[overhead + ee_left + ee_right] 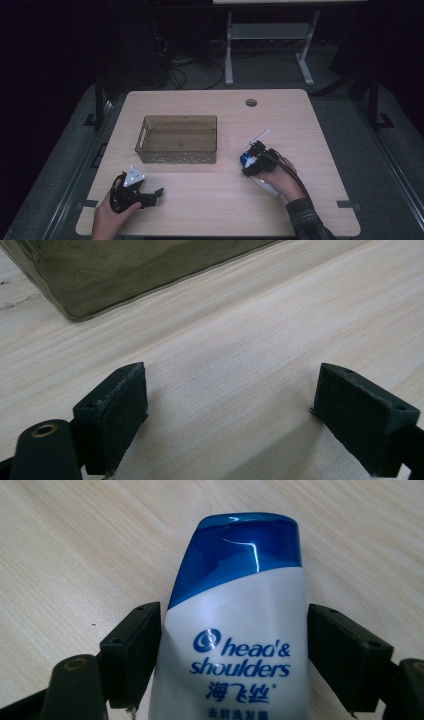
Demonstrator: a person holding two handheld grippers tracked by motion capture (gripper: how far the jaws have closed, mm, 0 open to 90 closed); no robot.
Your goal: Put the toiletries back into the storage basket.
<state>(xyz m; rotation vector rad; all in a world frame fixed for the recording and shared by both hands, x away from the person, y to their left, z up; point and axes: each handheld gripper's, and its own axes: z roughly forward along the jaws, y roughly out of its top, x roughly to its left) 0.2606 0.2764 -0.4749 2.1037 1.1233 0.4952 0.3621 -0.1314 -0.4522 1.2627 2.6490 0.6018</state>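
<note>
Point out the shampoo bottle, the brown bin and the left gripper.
shampoo bottle [235,645], right gripper view, white body by the logo.
brown bin [177,156], high view, near wall.
left gripper [159,192], high view, between its jaws.

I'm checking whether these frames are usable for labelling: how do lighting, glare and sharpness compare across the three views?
High view: dim and soft, dark surroundings beyond the pale wooden table. Right gripper view: bright, with a glare streak on the blue cap of the white shampoo bottle, whose label is sharp. Left gripper view: evenly lit, with the translucent brown plastic bin slightly soft.
</note>
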